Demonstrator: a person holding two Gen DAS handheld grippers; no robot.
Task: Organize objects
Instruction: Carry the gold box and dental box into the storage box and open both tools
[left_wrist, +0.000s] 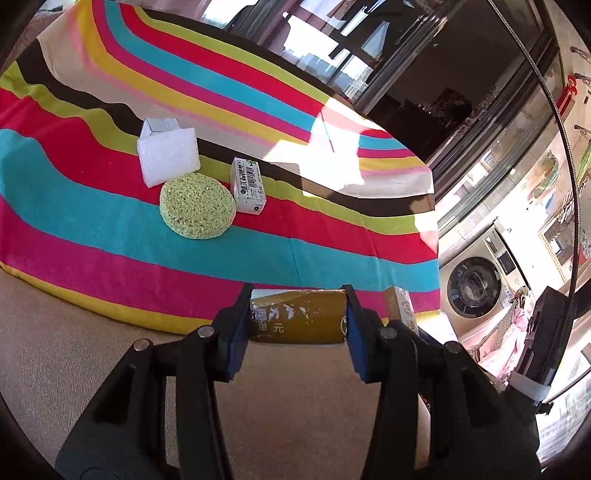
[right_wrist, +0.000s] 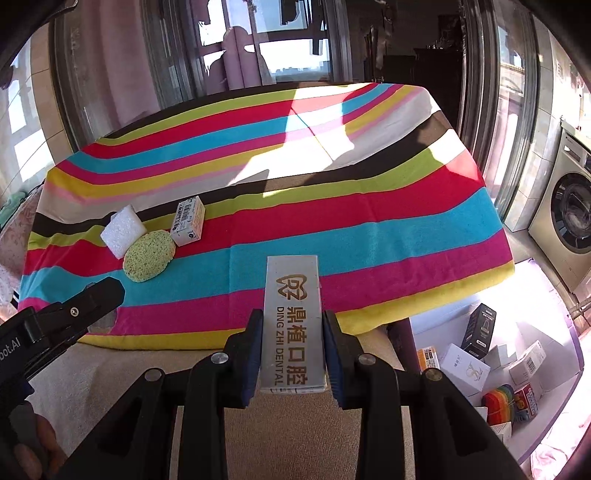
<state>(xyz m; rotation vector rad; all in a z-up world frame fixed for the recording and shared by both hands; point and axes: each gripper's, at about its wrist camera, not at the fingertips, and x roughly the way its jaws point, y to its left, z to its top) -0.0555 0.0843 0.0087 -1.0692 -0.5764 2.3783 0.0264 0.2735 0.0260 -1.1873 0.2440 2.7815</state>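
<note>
Only the right view shows a white bin of small boxes (right_wrist: 476, 354) on the floor. The right gripper's (right_wrist: 293, 360) fingers pinch a silver box reading "DING ZHI DENTAL" (right_wrist: 291, 317); the left gripper's (left_wrist: 297, 325) fingers clamp a gold-brown box (left_wrist: 297, 319), both over the striped tabletop's (left_wrist: 110, 229) near edge.

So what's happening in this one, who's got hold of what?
A person holds two tongs, each shut on a box. The left tongs grip an olive-gold rectangular box sideways; the right tongs clamp a silver dental-branded box lengthwise. Both hover at the near edge of the striped cloth, where a white foam block, round green sponge and small barcoded white box already sit clustered.
</note>
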